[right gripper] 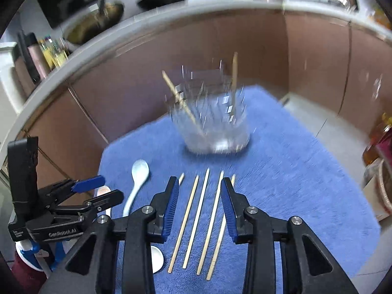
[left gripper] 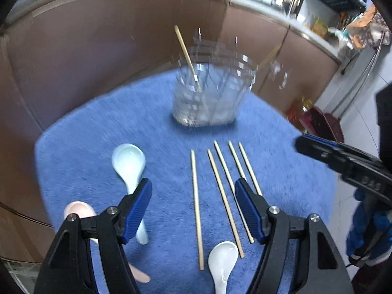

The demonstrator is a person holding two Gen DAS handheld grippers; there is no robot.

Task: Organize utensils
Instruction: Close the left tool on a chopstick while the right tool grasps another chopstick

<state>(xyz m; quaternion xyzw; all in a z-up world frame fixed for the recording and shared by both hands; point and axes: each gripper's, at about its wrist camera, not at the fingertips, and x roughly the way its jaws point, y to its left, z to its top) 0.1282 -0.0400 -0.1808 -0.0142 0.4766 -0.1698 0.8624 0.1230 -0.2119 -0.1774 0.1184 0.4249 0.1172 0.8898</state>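
Chopsticks (left gripper: 221,196), five pale wooden ones, lie side by side on the blue towel (left gripper: 281,171), with two more leaning in the blurred clear glass holder (left gripper: 210,93) at its far end. White ceramic spoons (left gripper: 128,164) lie left of and just before the row, a pink spoon (left gripper: 78,210) half hidden behind the left gripper (left gripper: 193,210). Both left gripper and right gripper (right gripper: 199,208) hang over the row, jaws wide apart and holding nothing.
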